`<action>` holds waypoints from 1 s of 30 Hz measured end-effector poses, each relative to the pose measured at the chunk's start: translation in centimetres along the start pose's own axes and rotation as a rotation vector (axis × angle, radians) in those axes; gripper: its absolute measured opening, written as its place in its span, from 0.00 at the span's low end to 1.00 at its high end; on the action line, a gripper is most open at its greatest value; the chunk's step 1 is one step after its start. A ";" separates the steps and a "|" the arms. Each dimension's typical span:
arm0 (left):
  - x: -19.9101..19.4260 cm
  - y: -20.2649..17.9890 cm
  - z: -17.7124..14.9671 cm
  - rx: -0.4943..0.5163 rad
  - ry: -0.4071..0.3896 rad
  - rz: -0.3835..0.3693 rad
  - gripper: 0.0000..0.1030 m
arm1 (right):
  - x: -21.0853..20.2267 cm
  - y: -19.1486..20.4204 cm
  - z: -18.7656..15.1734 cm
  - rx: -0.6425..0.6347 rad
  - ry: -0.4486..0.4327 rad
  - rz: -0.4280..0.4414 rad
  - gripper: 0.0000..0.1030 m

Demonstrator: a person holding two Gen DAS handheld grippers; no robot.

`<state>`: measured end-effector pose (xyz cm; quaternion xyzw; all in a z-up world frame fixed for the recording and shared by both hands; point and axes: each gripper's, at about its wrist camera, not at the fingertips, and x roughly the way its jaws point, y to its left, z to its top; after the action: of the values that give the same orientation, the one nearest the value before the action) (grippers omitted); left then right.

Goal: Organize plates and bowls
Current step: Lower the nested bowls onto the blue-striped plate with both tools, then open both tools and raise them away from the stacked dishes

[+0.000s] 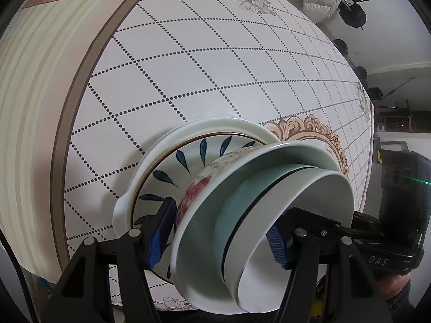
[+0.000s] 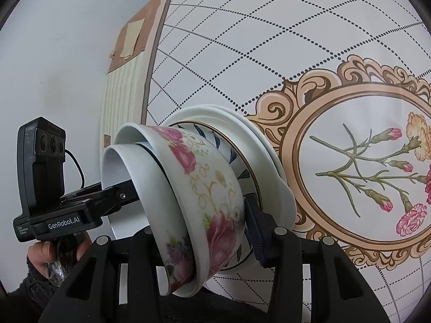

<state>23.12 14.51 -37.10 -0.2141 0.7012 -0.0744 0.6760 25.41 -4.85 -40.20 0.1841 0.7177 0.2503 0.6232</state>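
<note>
1. Ribbed blue pads of the left gripper (image 1: 219,239) clamped the stack's nested bowls.
2. Right gripper (image 2: 215,231) pinched the rose-printed bowl (image 2: 212,188), glossy and round, from the opposite side.
3. Beneath sat a leaf-painted plate (image 1: 172,167) on a white plate (image 1: 231,125).
4. Beyond stretched the dotted-grid tablecloth (image 1: 188,67).

Bright, even indoor light in both wrist views.
Strong fisheye bending curves the tablecloth (image 1: 215,62) grid, and black corners frame each view. The bowls (image 2: 194,188) are sharp, with soft glare on glazed rims; shadows are faint. A green flare streaks the left view's right edge.
</note>
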 end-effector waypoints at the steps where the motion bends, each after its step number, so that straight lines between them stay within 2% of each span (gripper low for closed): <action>1: 0.2 0.0 0.0 -0.001 0.006 -0.001 0.59 | 0.0 0.0 -0.1 0.006 0.001 -0.004 0.45; 15: 0.8 0.0 0.0 0.032 0.026 0.025 0.59 | 0.7 -0.1 -0.4 0.041 -0.002 -0.026 0.45; 21: 0.9 -0.4 0.1 0.055 0.042 0.064 0.57 | 1.1 0.2 -0.5 0.050 0.002 -0.072 0.46; 25: 0.4 0.3 0.3 0.038 0.045 0.052 0.58 | 1.4 0.7 -0.8 0.053 0.007 -0.110 0.46; 30: -0.7 0.0 0.4 0.062 0.021 0.079 0.59 | 0.6 1.3 -0.8 0.059 -0.001 -0.136 0.46</action>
<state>23.52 14.87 -36.54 -0.1646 0.7134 -0.0715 0.6774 24.47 -3.59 -39.88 0.1534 0.7354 0.1861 0.6332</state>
